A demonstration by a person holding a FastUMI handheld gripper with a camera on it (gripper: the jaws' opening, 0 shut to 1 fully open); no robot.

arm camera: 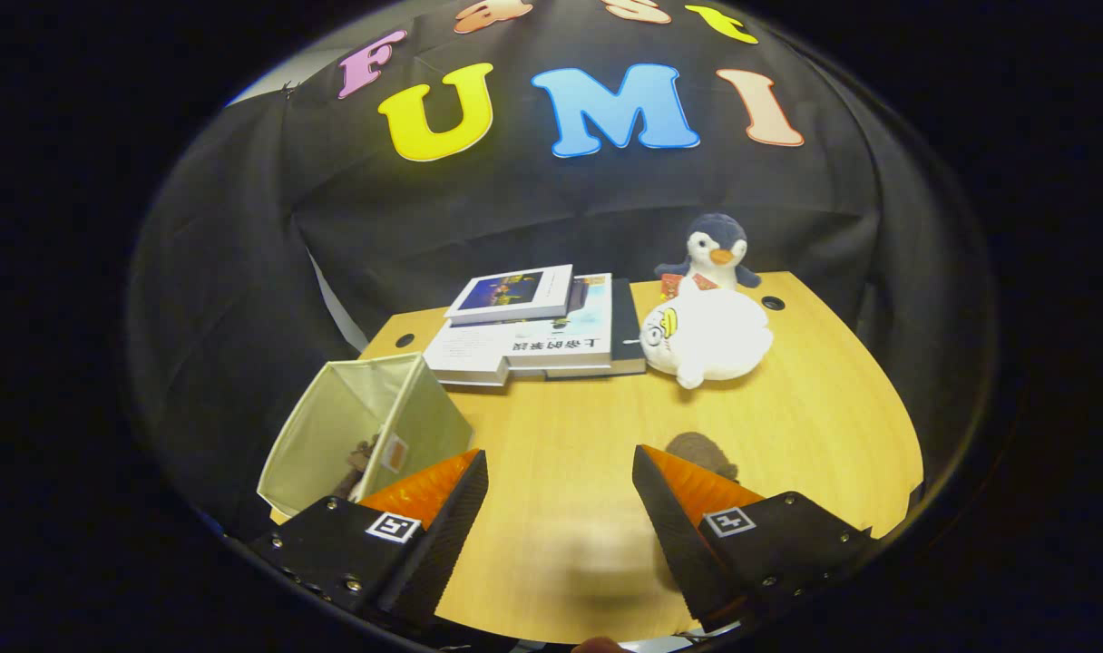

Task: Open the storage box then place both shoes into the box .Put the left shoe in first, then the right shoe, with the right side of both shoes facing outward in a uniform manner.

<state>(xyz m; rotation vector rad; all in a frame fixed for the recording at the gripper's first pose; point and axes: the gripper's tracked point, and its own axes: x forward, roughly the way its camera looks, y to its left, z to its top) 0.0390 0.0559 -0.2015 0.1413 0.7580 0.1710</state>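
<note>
Tool (561, 508) camera looks forward, down over table (561, 426)

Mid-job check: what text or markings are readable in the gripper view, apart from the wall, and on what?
Nothing is readable enough to quote.
Wide book: a row of printed characters, upside down, too blurred.
Upper book: cover print too small.
Storage box: small tag, unreadable.
Gripper, open over bare table: square coded marker on each finger, no words.

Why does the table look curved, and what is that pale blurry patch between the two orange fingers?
In the gripper view, the fisheye lens bends the wooden table and wall into curves. The pale smudge between the open gripper fingers is blurred beyond telling what it is. The books and white plush toy farther off are sharp, casting soft shadows.
</note>
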